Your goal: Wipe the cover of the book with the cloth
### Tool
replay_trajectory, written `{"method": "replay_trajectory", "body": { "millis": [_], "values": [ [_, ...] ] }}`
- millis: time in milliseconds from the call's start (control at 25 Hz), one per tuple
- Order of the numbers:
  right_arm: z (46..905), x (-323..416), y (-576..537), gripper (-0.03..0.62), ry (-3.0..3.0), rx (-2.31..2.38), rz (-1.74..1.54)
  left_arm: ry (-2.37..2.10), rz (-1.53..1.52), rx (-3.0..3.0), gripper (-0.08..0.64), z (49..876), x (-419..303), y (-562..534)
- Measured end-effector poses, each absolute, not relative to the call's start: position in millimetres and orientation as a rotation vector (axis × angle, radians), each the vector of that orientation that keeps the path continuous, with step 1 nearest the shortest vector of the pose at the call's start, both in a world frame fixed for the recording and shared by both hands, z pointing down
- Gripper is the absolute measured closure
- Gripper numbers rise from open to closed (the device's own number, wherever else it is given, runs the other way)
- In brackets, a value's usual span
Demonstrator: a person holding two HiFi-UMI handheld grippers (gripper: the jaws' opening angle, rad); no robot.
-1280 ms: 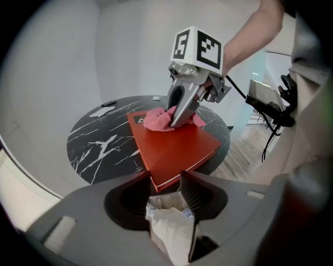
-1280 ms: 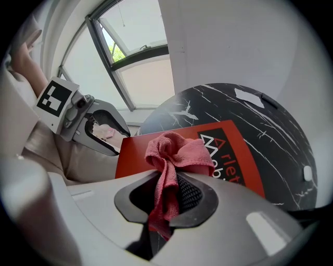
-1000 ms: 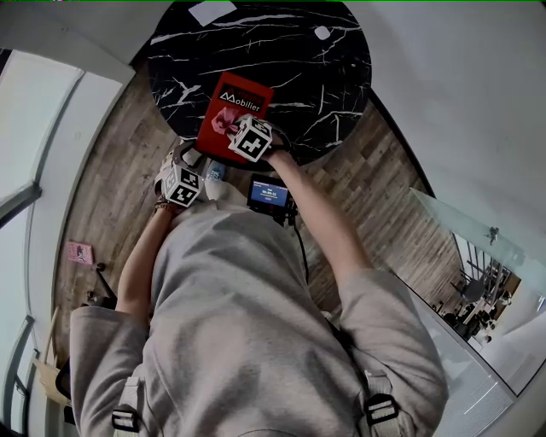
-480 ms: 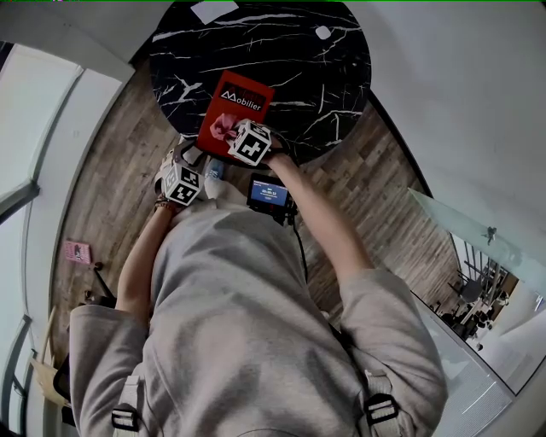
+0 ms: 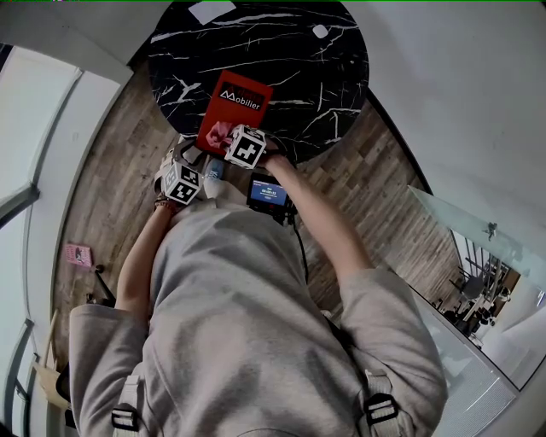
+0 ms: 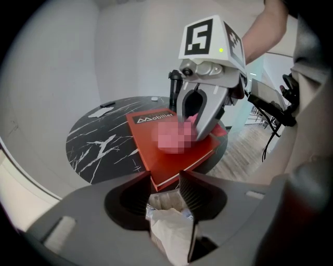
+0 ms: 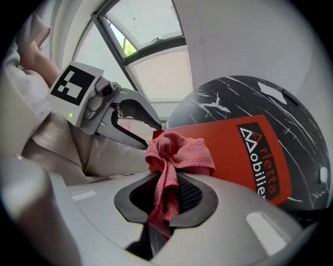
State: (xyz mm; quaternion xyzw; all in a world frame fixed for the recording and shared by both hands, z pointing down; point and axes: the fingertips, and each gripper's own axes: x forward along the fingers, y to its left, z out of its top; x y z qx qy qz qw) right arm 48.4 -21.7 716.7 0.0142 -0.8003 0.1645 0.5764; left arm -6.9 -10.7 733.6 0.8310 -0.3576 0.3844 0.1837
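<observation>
A red book (image 5: 241,104) lies at the near edge of the round black marble table (image 5: 324,77). My right gripper (image 5: 225,136) is shut on a pink cloth (image 5: 218,132), which rests on the book's near corner. In the right gripper view the cloth (image 7: 174,153) bunches out of the jaws over the red cover (image 7: 244,150). My left gripper (image 5: 203,167) hangs just off the table's near edge, beside the book. In the left gripper view a crumpled white packet (image 6: 169,223) sits gripped between its jaws (image 6: 165,189).
A white sheet (image 5: 211,10) and a small white object (image 5: 320,32) lie at the table's far side. A small lit screen (image 5: 269,192) hangs at the person's chest. Wood floor surrounds the table, with a pink item (image 5: 78,253) at the left.
My right gripper has drawn the cloth a little toward the book's near edge. The left gripper has stayed in place.
</observation>
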Motion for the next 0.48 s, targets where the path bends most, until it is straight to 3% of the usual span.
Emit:
{"method": "replay_trajectory", "body": {
  "millis": [480],
  "values": [
    [715.7, 41.1, 3.0, 0.522, -1.867, -0.043, 0.398, -0.979, 1.098, 2.349, 0.407, 734.2, -5.5, -11.6]
  ]
}}
